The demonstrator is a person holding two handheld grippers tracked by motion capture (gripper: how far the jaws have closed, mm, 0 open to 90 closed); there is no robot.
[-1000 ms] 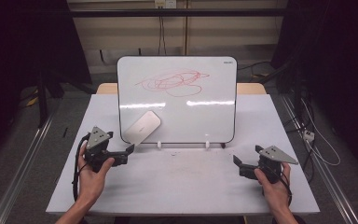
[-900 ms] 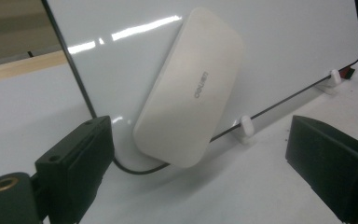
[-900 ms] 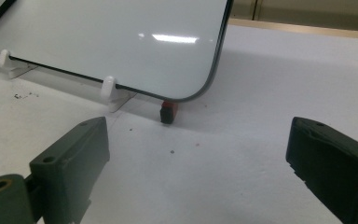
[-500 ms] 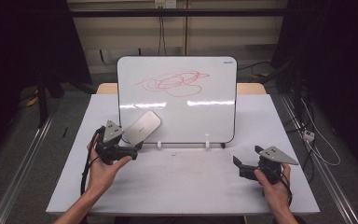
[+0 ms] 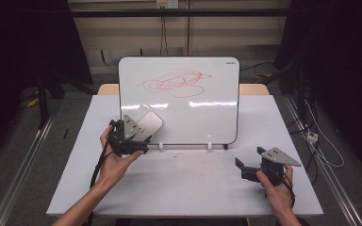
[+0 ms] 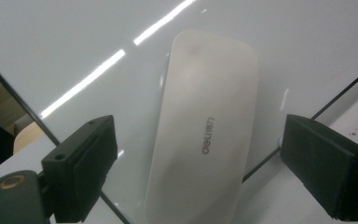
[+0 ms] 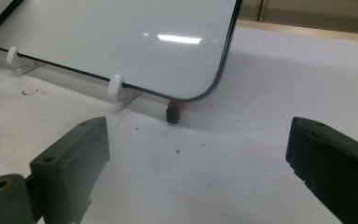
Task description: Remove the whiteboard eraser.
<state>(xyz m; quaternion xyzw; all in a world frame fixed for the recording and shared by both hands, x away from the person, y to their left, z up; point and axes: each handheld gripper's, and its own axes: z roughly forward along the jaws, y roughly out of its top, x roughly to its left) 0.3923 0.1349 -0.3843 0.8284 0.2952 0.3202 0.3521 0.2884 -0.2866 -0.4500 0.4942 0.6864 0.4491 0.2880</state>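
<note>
We see a whiteboard [image 5: 179, 101] standing upright on small white feet at the centre of the high view, on a white table [image 5: 188, 188], with a red scribble [image 5: 174, 84] in its upper half. A white eraser [image 5: 149, 124] clings to the board's lower left corner. The left gripper [image 5: 141, 136] sits in the left middle of that frame, right at the eraser. In the left gripper view the eraser [image 6: 205, 135] lies lengthwise in the centre of the frame, between the two black jaws; these have just been closing, yet a gap shows on each side, so the pads do not press on it and nothing is held. The right gripper [image 5: 245, 165] rests low at the lower right of the high view, well apart from the board. In the right gripper view its jaws stand wide with bare table between them, and beyond them, in the upper half of the frame, we see the board's bottom corner [image 7: 205, 88] and a small red and black piece [image 7: 174, 111] lying just beneath it.
</note>
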